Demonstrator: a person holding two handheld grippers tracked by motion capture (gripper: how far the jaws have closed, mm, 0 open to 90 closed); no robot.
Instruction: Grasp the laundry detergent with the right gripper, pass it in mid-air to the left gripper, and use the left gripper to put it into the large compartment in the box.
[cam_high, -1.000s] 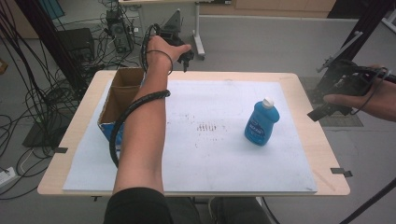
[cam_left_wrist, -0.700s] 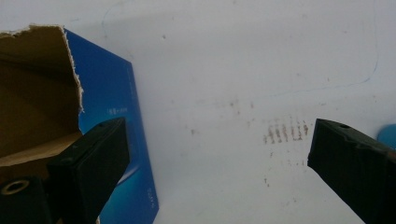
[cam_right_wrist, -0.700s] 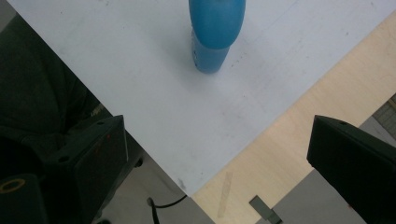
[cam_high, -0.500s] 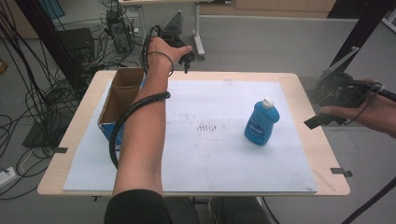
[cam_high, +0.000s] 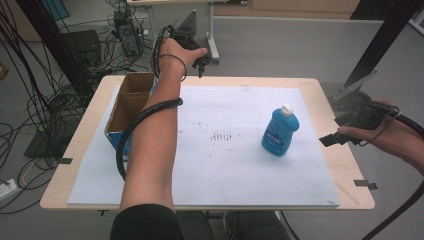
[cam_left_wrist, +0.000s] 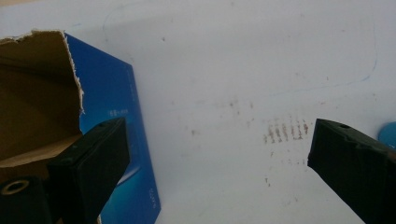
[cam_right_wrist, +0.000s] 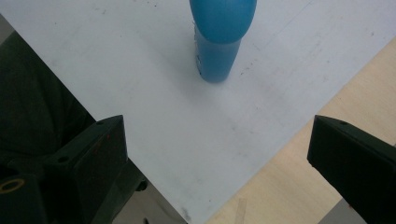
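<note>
- The person's left forearm (cam_high: 150, 150) stretches far forward across the table, bare from a dark sleeve at the elbow, a black cable looping round it.
- The left hand (cam_high: 176, 55) grips the left gripper (cam_high: 200, 62) beyond the table's far edge; in the left gripper view its jaws stand wide apart with nothing between them.
- The right hand (cam_high: 372, 132) holds the right gripper (cam_high: 332, 140) out past the table's right edge, pointing inward.
- In the right gripper view its jaws are spread wide too, holding nothing.

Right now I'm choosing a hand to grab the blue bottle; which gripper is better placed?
Right. The right gripper hangs open beside the blue bottle, which stands upright ahead of its jaws. The left gripper is at the table's far edge, near the cardboard box.
</note>
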